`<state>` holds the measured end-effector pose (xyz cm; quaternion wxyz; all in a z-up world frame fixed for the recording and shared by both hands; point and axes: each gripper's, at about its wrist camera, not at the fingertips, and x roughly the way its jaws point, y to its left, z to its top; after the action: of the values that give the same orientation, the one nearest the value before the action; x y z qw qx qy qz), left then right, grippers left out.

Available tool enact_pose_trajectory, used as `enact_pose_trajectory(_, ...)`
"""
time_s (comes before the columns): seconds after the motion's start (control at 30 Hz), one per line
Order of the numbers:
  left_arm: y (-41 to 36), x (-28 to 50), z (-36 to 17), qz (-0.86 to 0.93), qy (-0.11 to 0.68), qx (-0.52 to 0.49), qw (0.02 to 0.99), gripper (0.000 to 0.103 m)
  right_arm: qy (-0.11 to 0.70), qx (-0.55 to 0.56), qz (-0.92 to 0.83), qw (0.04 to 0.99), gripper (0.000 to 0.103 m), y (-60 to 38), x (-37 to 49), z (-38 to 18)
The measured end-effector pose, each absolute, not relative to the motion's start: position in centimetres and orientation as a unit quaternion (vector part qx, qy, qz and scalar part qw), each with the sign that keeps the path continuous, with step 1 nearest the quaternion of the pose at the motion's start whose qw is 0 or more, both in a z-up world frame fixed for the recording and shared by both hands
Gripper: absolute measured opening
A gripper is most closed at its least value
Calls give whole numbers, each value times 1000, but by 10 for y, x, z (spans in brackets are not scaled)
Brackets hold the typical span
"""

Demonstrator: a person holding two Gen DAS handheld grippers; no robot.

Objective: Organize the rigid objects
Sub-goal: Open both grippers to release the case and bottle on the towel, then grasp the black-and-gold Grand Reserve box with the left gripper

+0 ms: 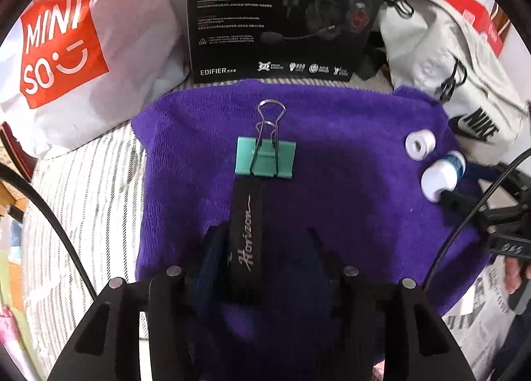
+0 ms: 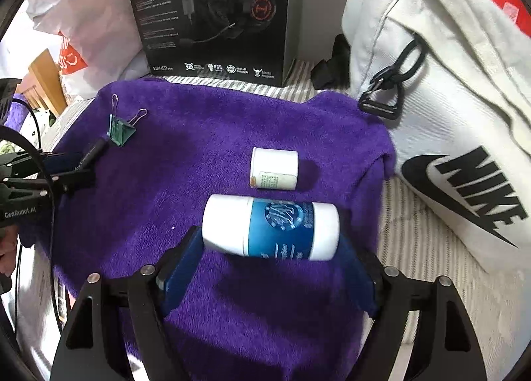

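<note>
Nearest to me, the left tongs (image 1: 264,230) stand partly open over the purple towel (image 1: 348,135). A slim black bar (image 1: 247,235) lies lengthwise between the pads. It runs close along the left pad (image 1: 212,248) and is clear of the right pad. The bar is matte black, flat-sided, and carries the word "Horizon" in silver script along its top face. Its far end reaches the mint-green binder clip (image 1: 265,157). The clip lies on the towel. One wire handle points away from me. The other, seen in the right wrist view, stands up off the towel.

The right tongs (image 2: 270,236) stand wide. A bottle (image 2: 275,226) lies crosswise between the pads, one end at each pad. I cannot tell whether the pads press on it. The bottle is a white cylinder with a broad blue label band bearing a round emblem and pale script. The white cap end faces the left pad. It sits at the right side of the towel, near the edge.

Just beyond the bottle, a small white container (image 2: 273,172) lies on its side on the towel. It is short and cylindrical, with a printed patch on its lower wall.

The towel rests on a striped cover (image 1: 89,188). At the far edge stands a black headset box (image 1: 282,16). A white shopping bag (image 1: 99,49) with a red logo is to its left. A white Nike bag (image 2: 448,115) is to its right.
</note>
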<state>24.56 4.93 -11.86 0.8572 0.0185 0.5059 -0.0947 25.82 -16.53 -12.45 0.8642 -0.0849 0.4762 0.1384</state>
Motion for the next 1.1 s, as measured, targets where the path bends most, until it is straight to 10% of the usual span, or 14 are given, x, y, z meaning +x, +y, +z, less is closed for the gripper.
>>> enact_pose_trajectory(1.1, 2, 110, -127, -94, 509, 31, 855, 50, 432, 3, 101, 896, 81, -231, 77, -75)
